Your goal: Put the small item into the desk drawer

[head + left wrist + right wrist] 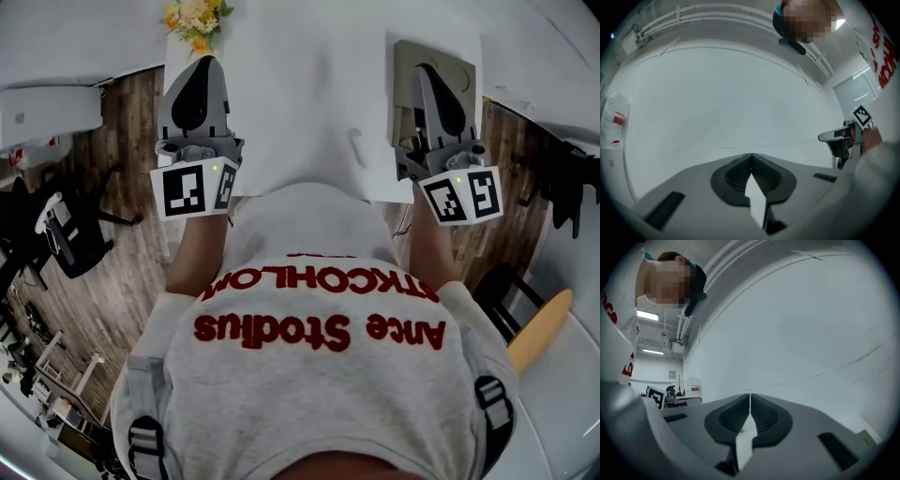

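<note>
Above the near edge of the white tabletop (300,94), the left gripper (751,159) and the right gripper (750,399) are held side by side, well apart. Both pairs of fingers (733,176) are pressed together along a thin seam, and nothing is caught between them in either gripper view.

The task is judged to be at its start: nothing has been picked up. The small item cannot be identified with certainty. 1 faint, pale curved shape (356,148) is seen on the tabletop between the 2 grippers, nearer the right one, and it may be the item. A flat olive-tan rectangle (466,80) lies at the far right corner, under the right gripper; whether it is the open desk drawer cannot be told.

For the next move, the item would have to be located, 1 gripper lowered and its fingers parted round it. If the drawer is shut, a pull on it would be called for as well.

The tabletop is smooth and matt. The finger pads are dark and ribbed, set in rounded grey plastic shells. A bunch of yellow and white flowers (197,19) stands at the far left corner.
</note>
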Demonstrator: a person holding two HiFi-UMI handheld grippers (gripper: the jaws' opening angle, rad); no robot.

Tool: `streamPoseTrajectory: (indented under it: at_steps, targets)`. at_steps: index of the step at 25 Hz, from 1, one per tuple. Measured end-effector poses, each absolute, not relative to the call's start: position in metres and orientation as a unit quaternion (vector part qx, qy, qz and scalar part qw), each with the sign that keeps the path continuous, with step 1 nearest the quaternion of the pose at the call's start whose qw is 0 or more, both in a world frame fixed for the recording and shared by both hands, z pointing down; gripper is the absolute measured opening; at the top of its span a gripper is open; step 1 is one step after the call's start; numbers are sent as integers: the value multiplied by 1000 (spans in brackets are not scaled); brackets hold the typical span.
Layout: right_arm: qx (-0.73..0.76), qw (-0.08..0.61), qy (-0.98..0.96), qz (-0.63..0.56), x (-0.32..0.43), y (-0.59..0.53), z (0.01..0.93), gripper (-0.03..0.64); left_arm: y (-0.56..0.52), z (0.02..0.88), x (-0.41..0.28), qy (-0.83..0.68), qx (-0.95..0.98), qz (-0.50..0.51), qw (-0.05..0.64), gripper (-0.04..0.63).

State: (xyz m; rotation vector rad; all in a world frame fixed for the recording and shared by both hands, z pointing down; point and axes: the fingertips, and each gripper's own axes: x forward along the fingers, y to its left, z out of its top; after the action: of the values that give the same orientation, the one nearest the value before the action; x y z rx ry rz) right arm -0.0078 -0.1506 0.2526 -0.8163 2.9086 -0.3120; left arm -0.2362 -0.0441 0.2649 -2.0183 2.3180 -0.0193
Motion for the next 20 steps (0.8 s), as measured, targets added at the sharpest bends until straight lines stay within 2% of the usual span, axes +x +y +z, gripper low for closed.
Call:
streamPoseTrajectory:
  at_steps: [12, 20]
  targets:
    - [-287, 38, 953, -94, -15, -146, 257, 9, -49, 275, -249, 750, -661, 9, 11, 8]
    - [-289, 3, 951, -110, -15, -142, 286, 11, -48, 299, -243, 746, -665, -1, -17, 8]
